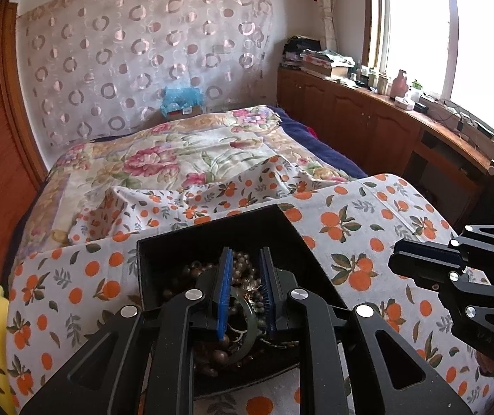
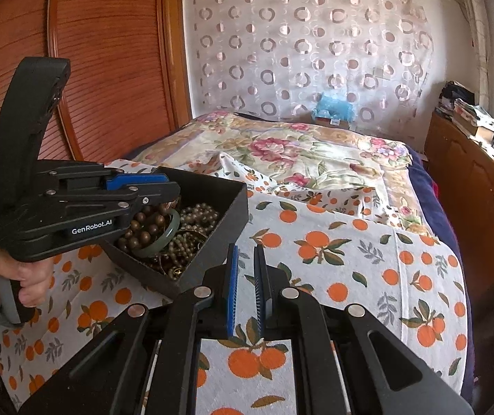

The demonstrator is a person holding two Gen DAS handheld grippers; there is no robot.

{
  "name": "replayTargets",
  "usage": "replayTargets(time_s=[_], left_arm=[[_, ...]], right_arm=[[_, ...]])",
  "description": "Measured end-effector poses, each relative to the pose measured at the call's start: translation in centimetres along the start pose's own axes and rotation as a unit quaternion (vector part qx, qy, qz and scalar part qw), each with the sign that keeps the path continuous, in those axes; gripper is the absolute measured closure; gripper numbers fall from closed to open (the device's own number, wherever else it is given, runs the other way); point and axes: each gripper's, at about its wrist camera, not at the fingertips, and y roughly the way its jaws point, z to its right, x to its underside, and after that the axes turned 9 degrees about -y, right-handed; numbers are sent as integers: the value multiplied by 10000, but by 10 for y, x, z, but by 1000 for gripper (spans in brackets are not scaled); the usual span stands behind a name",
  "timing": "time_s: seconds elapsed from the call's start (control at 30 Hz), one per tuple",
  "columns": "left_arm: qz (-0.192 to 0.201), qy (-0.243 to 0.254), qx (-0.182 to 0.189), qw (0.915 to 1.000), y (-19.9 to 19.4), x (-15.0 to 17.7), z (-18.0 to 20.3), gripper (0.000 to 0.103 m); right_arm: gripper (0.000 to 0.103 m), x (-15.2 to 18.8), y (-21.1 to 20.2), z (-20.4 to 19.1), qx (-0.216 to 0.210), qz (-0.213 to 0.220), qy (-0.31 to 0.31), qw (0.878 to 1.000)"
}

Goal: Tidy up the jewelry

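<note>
Parting left gripper point(image 1: 243, 288) over jade bangle point(image 1: 247, 328) in black box point(image 1: 212, 228), right gripper point(image 2: 245, 288) waiting slightly parted, empty; sorting barely beginning.

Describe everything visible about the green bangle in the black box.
The green bangle is a smooth, pale jade-like ring, glossy and unbroken where it shows. It lies tilted inside the black box, propped on brown wooden beads and smaller bead strands. The left gripper straddles it with fingers apart; contact with the pads is unclear.
</note>
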Motion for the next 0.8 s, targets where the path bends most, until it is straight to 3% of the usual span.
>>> replayTargets(time_s=[0.17, 0.27, 0.3, 0.33, 0.4, 0.53, 0.7, 0.8], left_arm=[[68, 10, -57, 10000, -7, 5, 1, 66], [138, -47, -85, 9999, -15, 9, -1, 49], [169, -61, -95, 9998, -19, 11, -3, 41], [201, -69, -100, 9997, -22, 13, -5, 32], [304, -116, -174, 9993, -32, 17, -8, 22], [497, -136, -306, 9982, -50, 22, -13, 9], [674, -234, -443, 9965, -75, 27, -20, 8], [711, -291, -509, 9957, -89, 31, -22, 8]], right_arm=[[92, 2, -3, -1, 22, 48, 40, 10000], [92, 3, -5, -3, 37, 80, 78, 9999], [90, 4, -6, -4, 43, 94, 95, 9999], [77, 4, -6, -4, 49, 111, 118, 9999], [61, 5, -10, -5, 66, 187, 197, 9996], [54, 4, -17, -7, 128, 337, 320, 9988], [36, 0, -30, -10, 261, 528, 444, 9973], [21, -2, -39, -12, 408, 635, 495, 9959]])
